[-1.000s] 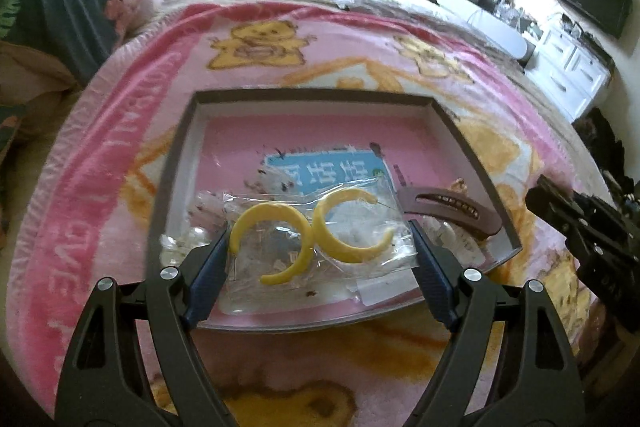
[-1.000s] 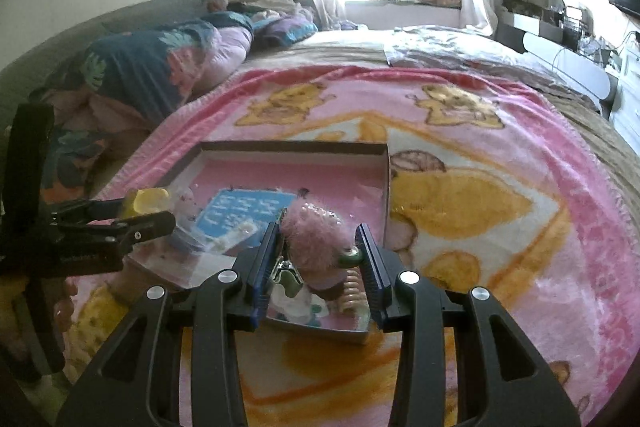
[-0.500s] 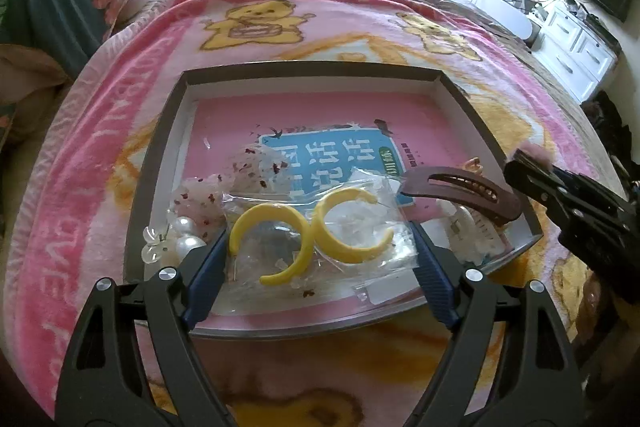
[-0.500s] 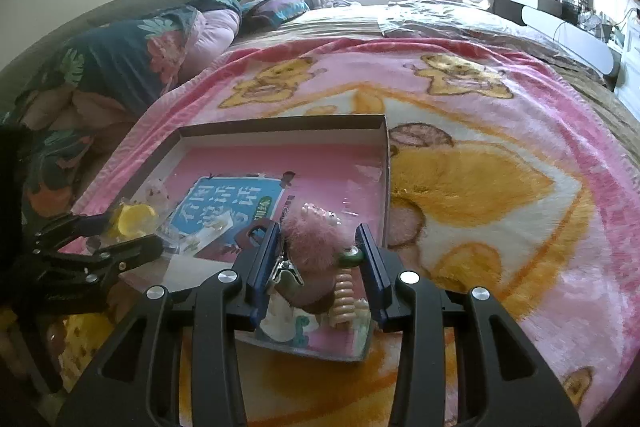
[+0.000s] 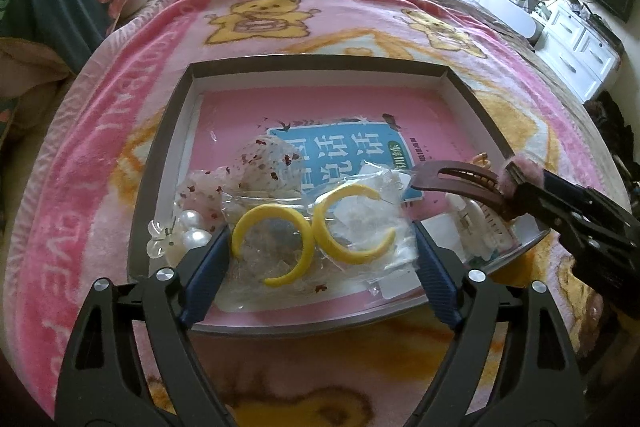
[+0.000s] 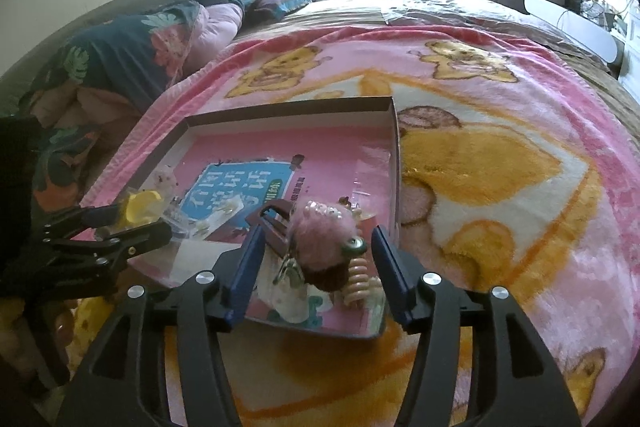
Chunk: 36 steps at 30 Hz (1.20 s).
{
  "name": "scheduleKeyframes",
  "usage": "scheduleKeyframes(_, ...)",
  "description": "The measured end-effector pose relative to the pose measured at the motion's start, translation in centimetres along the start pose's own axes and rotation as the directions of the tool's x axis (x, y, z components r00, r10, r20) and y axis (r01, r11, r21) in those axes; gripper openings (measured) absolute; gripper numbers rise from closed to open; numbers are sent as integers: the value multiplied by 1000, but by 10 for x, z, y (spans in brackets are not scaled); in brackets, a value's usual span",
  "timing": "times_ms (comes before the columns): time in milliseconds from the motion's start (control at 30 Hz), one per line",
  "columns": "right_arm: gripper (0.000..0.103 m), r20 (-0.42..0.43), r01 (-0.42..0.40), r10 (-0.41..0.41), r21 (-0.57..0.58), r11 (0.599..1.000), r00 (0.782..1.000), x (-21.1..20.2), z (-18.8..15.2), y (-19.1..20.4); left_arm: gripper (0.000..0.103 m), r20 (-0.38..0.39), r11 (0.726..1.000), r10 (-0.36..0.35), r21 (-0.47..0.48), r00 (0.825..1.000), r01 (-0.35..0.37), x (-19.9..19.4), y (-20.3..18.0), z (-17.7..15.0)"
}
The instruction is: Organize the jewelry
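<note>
Left tongs stand wide, straddling the clear bag holding two yellow hoops, which lies at the near edge of the shallow box on the bed's pink blanket. We judge the bag light, limp and slippery; we would pinch the film at its near border, not the rigid hoops. Right tongs are also spread, flanking a pink fluffy clip in the box's near right corner, beside a brown hair clip: soft, compressible, best taken across its middle.
</note>
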State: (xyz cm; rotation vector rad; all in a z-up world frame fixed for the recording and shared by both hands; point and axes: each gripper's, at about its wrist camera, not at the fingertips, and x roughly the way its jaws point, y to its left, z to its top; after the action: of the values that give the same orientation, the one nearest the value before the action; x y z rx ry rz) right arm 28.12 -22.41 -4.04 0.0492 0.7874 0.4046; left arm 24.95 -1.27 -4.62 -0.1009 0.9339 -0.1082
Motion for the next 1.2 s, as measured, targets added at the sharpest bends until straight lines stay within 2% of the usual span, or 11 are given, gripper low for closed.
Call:
scheduleKeyframes(200,70,32,-12,11,27,1000,999,-22,-2,-3,87,-3,1000,9,1,1000,-9,-5,1,-1)
scheduleKeyframes(267,79,44,-18,16,39,999,999,-30,-2,-3,88,2,1000,8,0,1000,-8,-9,1,-1)
scheduleKeyframes(333,85,60,-22,19,47,999,998,-40,-3,-2,90,9,1000,5,-4,1000,-5,-15,1,-1)
scheduleKeyframes(500,88,98,-17,14,31,999,995,-66,-3,6,92,36,1000,-1,-11,999,1,-33,-1,-2)
scheduleKeyframes(633,95,134,-12,10,19,1000,991,-87,-5,11,93,71,1000,1,-16,997,0,-55,-2,-4)
scheduleKeyframes(967,97,189,-16,22,-32,999,982,-131,-18,36,94,152,1000,0,-20,988,3,-111,-7,-24)
scheduleKeyframes(1200,98,205,-12,22,-52,999,978,-148,-32,48,94,171,1000,2,-28,985,3,-132,-6,-48)
